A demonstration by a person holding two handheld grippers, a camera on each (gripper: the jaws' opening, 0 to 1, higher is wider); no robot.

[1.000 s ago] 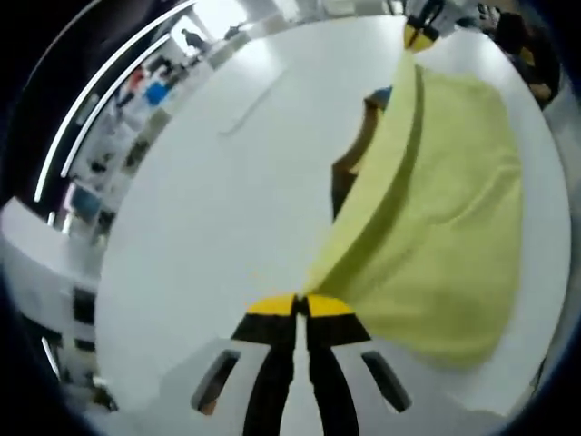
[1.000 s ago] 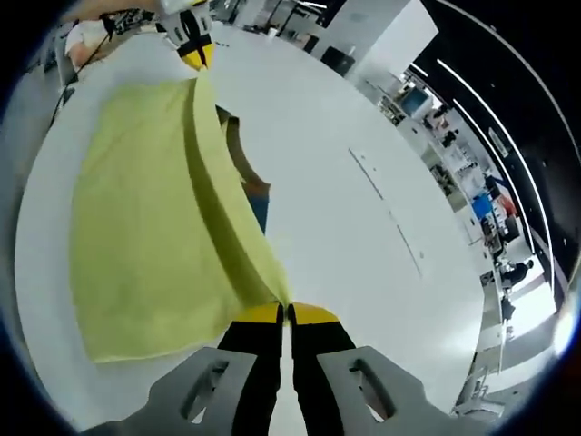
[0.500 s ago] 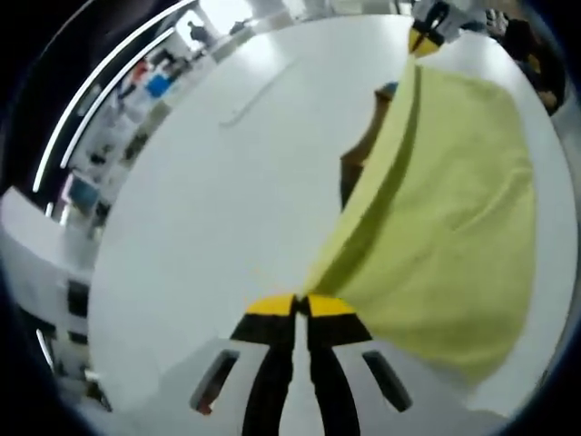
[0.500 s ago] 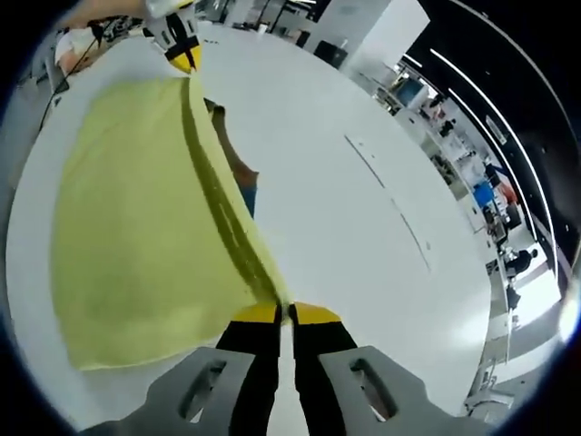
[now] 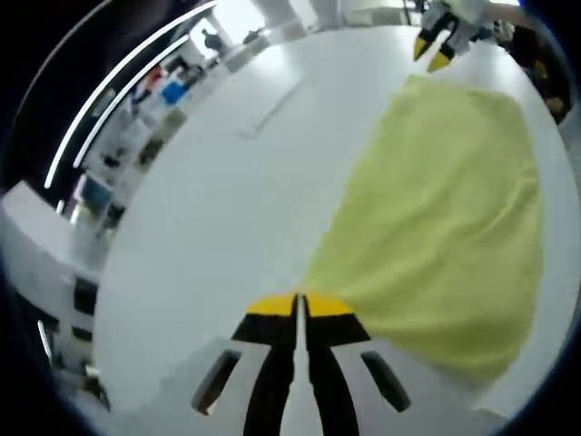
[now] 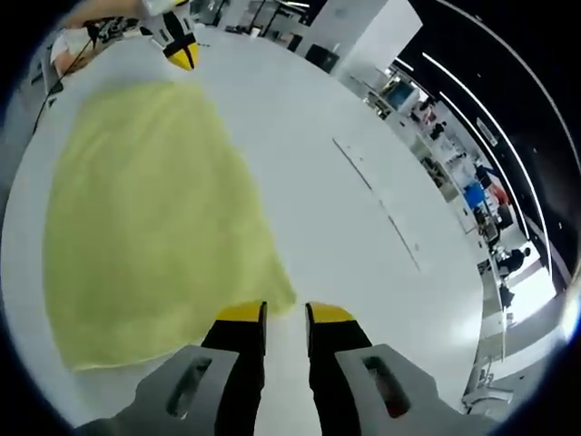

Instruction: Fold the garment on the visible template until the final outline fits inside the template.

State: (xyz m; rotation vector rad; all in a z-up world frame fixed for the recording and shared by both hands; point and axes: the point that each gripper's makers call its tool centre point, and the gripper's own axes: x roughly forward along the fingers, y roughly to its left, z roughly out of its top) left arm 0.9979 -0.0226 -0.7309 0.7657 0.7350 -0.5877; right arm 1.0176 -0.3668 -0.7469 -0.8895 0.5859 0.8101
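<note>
change: garment (image 5: 445,218) now lying flat on the table (image 5: 227,227), raised fold gone, covering what showed beneath | right gripper (image 6: 284,313) standing narrowly parted, having let go | left gripper (image 5: 298,304) pinching together at the cloth's corner | fold looking laid | room: office desks lining the far edge

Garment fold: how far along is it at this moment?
Done: one fold, the yellow garment lying flat on the white table. In hand: the right hand-held gripper is open beside its corner; the left hand-held gripper is shut at the opposite corner. Left: checking fit; no template outline shows.
</note>
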